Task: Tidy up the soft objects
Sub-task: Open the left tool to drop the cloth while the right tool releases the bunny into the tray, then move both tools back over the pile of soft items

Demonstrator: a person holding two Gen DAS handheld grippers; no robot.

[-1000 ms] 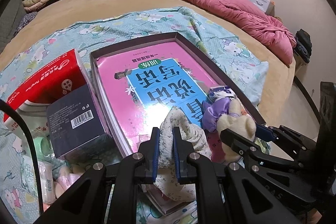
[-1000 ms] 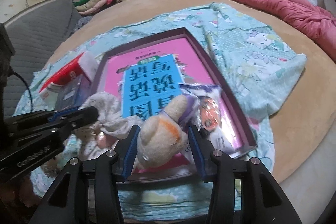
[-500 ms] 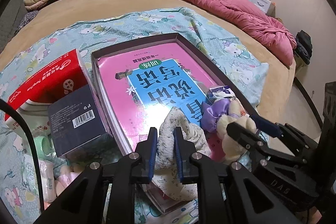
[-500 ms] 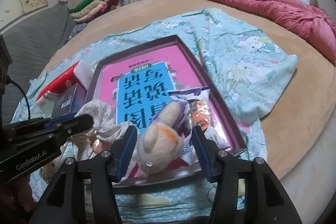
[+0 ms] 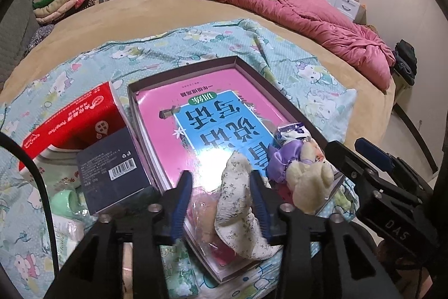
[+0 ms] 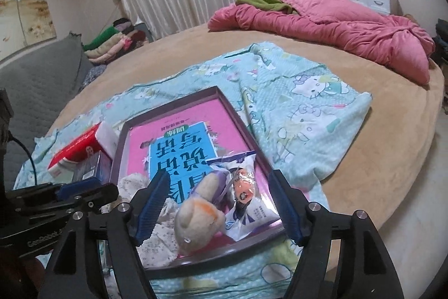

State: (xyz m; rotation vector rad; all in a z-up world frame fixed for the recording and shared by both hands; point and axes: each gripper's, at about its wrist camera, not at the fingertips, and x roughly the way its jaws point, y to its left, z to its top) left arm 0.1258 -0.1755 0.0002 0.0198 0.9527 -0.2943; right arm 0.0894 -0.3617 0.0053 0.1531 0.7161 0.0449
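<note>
A floral white cloth (image 5: 238, 203) lies over the near end of a purple-rimmed box (image 5: 184, 69) that holds a pink and blue book (image 5: 218, 116). My left gripper (image 5: 221, 201) is open, its fingers on either side of the cloth. A cream plush toy in a purple dress (image 5: 302, 175) lies in the box beside a plastic snack packet (image 6: 246, 198). The plush (image 6: 198, 223) rests loose between the fingers of my right gripper (image 6: 218, 212), which is open wide. The cloth also shows in the right wrist view (image 6: 159, 240).
A red tissue pack (image 5: 75, 119) and a dark blue carton (image 5: 112, 173) stand left of the box on a light blue cartoon blanket (image 5: 196, 44). A pink duvet (image 5: 294, 10) lies at the far side of the round bed. Folded clothes (image 5: 61, 2) are stacked far left.
Both grippers have opened. The left has let go of the floral cloth and the right has let go of the plush. Both have drawn back and up a little.
</note>
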